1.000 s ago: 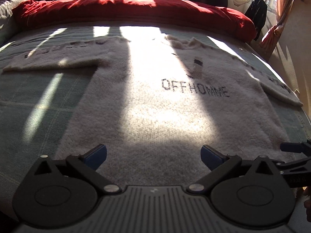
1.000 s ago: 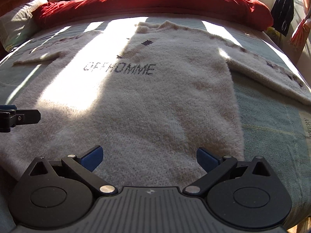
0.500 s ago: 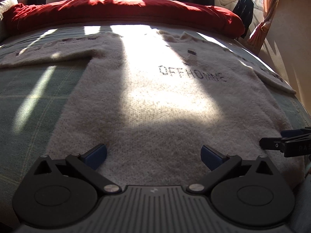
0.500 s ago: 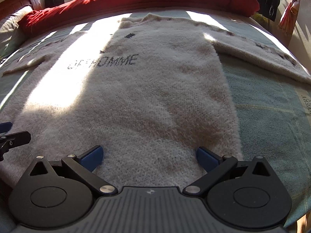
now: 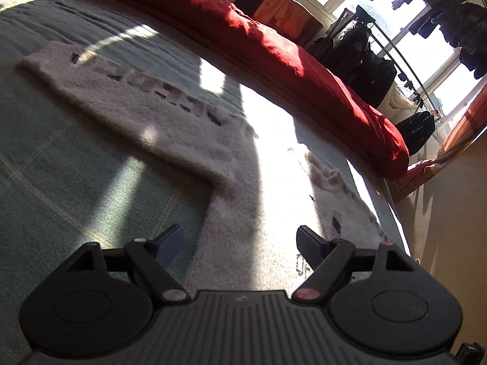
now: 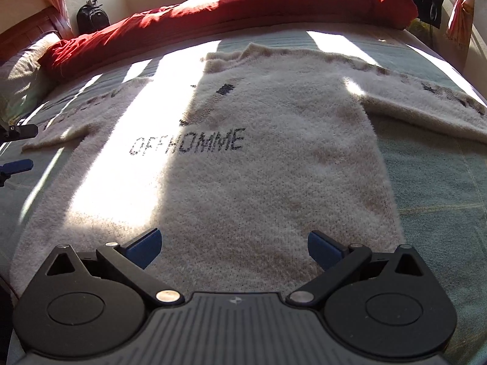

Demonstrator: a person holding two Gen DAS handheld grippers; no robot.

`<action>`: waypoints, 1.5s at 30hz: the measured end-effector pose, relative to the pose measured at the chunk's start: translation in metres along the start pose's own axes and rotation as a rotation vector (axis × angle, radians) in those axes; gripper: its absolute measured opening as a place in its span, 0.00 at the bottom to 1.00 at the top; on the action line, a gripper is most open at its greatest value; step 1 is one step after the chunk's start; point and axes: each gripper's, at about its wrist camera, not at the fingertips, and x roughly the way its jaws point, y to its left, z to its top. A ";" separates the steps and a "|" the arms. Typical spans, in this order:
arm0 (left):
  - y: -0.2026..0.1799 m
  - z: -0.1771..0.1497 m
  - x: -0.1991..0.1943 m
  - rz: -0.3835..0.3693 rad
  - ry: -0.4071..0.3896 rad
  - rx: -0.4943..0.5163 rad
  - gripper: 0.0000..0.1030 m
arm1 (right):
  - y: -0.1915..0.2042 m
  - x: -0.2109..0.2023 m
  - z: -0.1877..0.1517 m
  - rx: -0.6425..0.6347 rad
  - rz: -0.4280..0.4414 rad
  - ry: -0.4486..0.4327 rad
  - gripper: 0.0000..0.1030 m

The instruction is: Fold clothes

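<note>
A fuzzy cream sweater [image 6: 258, 164] with black "OFFHOMME" lettering lies flat, front up, on the bed, both sleeves spread out. My right gripper [image 6: 234, 245] is open and empty over the sweater's hem. My left gripper [image 5: 240, 241] is open and empty, tilted, over the sweater's left side just below the armpit. The left sleeve [image 5: 121, 100] stretches away to the upper left. The left gripper's fingertips [image 6: 18, 130] show at the left edge of the right wrist view.
The bed has a grey-green cover [image 5: 76, 167]. A red duvet [image 6: 243, 9] is bunched along the far side. A pillow [image 6: 21, 76] lies at the far left. Dark clothes hang on a rack [image 5: 380, 45] by the window. A wall [image 5: 450, 213] stands to the right.
My left gripper has moved from the hem up and left to the armpit area and tilted. My right gripper has risen a little over the hem. Both stay open.
</note>
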 end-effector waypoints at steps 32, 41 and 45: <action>0.179 0.173 0.096 0.025 -0.230 -0.606 0.62 | 0.047 0.073 0.045 -0.095 -0.098 0.103 1.00; 0.179 0.171 0.094 0.026 -0.241 -0.564 0.57 | 0.047 0.074 0.046 -0.107 -0.101 0.109 1.00; 0.185 0.166 0.093 0.021 -0.231 -0.561 0.44 | 0.046 0.076 0.046 -0.101 -0.098 0.109 1.00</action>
